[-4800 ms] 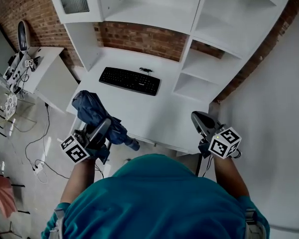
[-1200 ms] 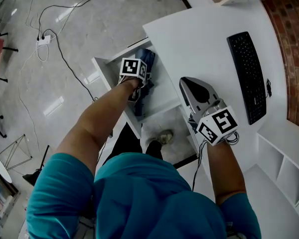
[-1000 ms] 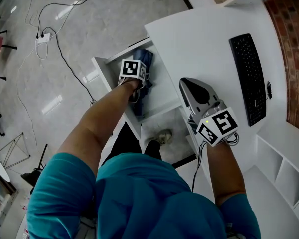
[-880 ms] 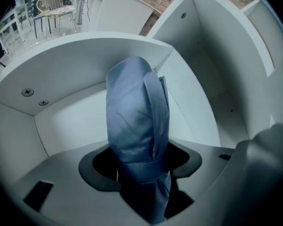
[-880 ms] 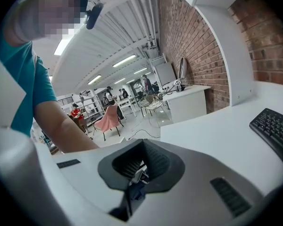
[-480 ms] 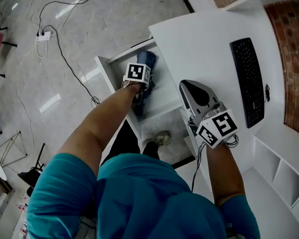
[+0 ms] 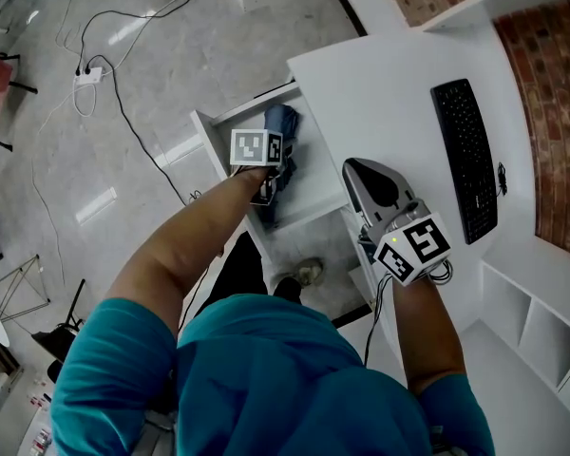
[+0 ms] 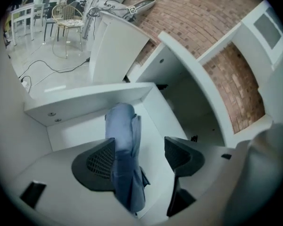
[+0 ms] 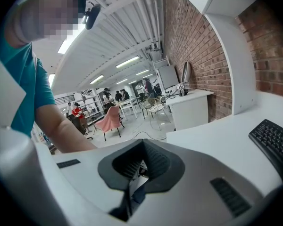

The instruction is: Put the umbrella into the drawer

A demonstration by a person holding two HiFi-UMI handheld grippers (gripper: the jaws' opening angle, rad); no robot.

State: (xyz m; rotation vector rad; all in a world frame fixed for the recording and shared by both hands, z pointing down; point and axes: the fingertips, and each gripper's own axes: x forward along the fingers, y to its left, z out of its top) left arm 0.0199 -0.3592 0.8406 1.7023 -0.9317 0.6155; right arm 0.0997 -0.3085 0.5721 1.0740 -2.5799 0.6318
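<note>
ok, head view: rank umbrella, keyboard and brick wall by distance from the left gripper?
1. umbrella: in the drawer, between the left gripper's opening jaws.
2. keyboard: on the desk, to the right.
3. brick wall: beyond the keyboard, far right.

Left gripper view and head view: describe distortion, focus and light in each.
Left gripper view: strong fisheye bend, dark corners, the umbrella soft at its near end. Head view: dim, even light, the drawer sharp, edges hardly bent.
</note>
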